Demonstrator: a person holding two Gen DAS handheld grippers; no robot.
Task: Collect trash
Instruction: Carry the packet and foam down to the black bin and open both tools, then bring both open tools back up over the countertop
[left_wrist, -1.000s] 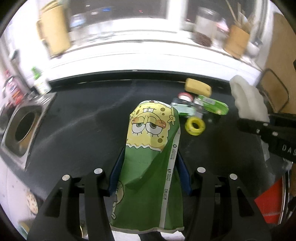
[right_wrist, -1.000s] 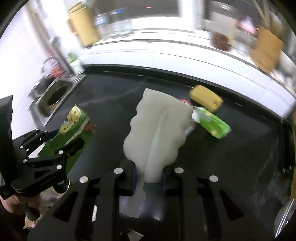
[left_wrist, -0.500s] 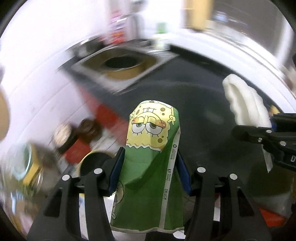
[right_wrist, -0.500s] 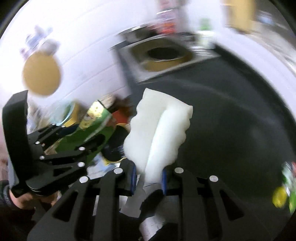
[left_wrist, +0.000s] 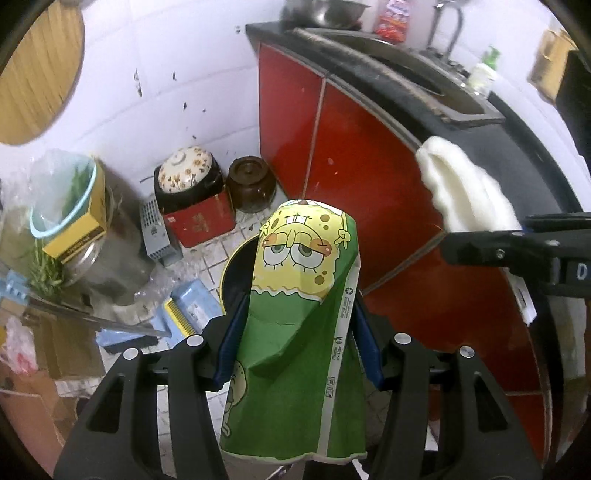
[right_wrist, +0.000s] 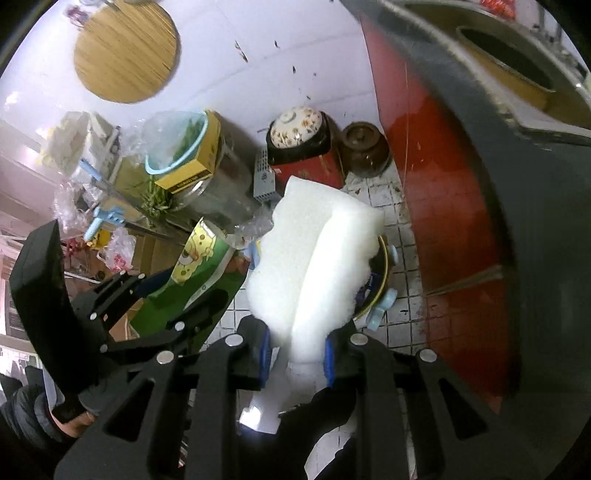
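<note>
While both tools point down at the floor, my left gripper (left_wrist: 299, 343) is clamped on a crumpled green paper carton printed with a yellow cartoon sponge face (left_wrist: 303, 295), its blue pads (left_wrist: 231, 343) pressing the carton's two sides about halfway up. Along the carton's white side strip runs small print and a recycling mark, too fine for me to read. My right gripper (right_wrist: 297, 350) is nearly closed, pinching the narrow lower end of a white foam block (right_wrist: 314, 258), which flares out wide beyond the fingers. From the left camera I see that foam (left_wrist: 465, 188) and the right tool off to the right of the carton; a white letter "D" shows on the tool's black body.

Taking the carton as my landmark: directly behind and below it sits a round dark bin with a yellow rim (left_wrist: 236, 273) on the white tiled floor (left_wrist: 210, 266). To its right stands a red cabinet front (left_wrist: 354, 147) under a black counter edge. To its left lie a blue dustpan (left_wrist: 192, 302) and a red box (left_wrist: 201, 221) carrying a flowered ceramic pot (left_wrist: 186, 173), with a brown glazed jar (left_wrist: 251, 181) just beside the box.
</note>
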